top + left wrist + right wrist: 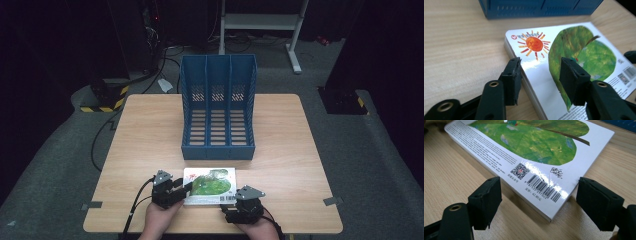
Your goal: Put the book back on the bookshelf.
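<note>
Light wooden table (pixel 280 150), blue three-slot plastic file rack (pixel 218 107) at centre, open toward the near side. Glossy white board book with green leaf and orange sun (pixel 210 186) lies flat just near of the rack.

Left gripper (pixel 540 72), jaws spread, straddles the book's left edge. Right gripper (pixel 537 203), jaws spread, frames its near right corner.

Risk: slick cover, thin flat edge; a pinch may slip or shove the book into the rack.
</note>
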Available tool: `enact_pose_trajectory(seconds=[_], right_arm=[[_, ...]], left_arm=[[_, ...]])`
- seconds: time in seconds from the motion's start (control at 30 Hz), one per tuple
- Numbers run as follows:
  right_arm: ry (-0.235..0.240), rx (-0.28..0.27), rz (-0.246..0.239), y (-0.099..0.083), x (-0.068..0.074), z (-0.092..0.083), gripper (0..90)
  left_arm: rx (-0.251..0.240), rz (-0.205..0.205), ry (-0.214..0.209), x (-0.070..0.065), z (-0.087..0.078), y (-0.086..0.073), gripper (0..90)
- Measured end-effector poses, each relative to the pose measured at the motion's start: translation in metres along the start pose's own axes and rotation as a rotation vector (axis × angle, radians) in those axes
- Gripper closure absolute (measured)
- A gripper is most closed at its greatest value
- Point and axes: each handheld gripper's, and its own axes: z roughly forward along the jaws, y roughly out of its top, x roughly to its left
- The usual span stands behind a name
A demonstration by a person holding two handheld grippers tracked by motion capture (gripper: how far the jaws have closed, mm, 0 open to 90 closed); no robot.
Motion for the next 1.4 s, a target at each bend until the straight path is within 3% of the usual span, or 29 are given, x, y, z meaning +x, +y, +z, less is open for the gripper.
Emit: enact_pose_trajectory(seconds=[0.1, 0.3, 0.43, 0.7, 1.1, 1.23, 1.4], right_arm=[[0.0, 0.001, 0.001, 0.0, 0.0, 0.0, 20.3], [-0.006, 0.001, -0.006, 0.0, 0.001, 0.0, 20.2], [-0.006, 0.001, -0.003, 0.0, 0.001, 0.0, 20.3], [-0.01, 0.0, -0.008, 0.0, 0.001, 0.0, 20.2], [-0.035, -0.003, -0.018, -0.001, 0.003, 0.001, 23.2], [-0.038, -0.018, 0.015, -0.001, 0.001, -0.001, 27.8], [-0.031, -0.023, 0.032, -0.001, 0.0, -0.002, 28.8]], left_arm=[[0.015, 0.008, 0.009, -0.002, 0.003, -0.001, 47.8], [0.018, -0.034, -0.005, -0.002, 0.003, -0.001, 46.0], [-0.012, -0.065, -0.026, 0.0, -0.002, 0.001, 48.6], [-0.06, -0.079, -0.056, 0.0, -0.011, 0.005, 50.7], [-0.164, -0.034, -0.106, -0.008, -0.025, 0.012, 54.0], [-0.142, -0.012, -0.134, -0.011, -0.022, 0.011, 56.2], [-0.122, 0.005, -0.133, -0.014, -0.02, 0.011, 54.1]])
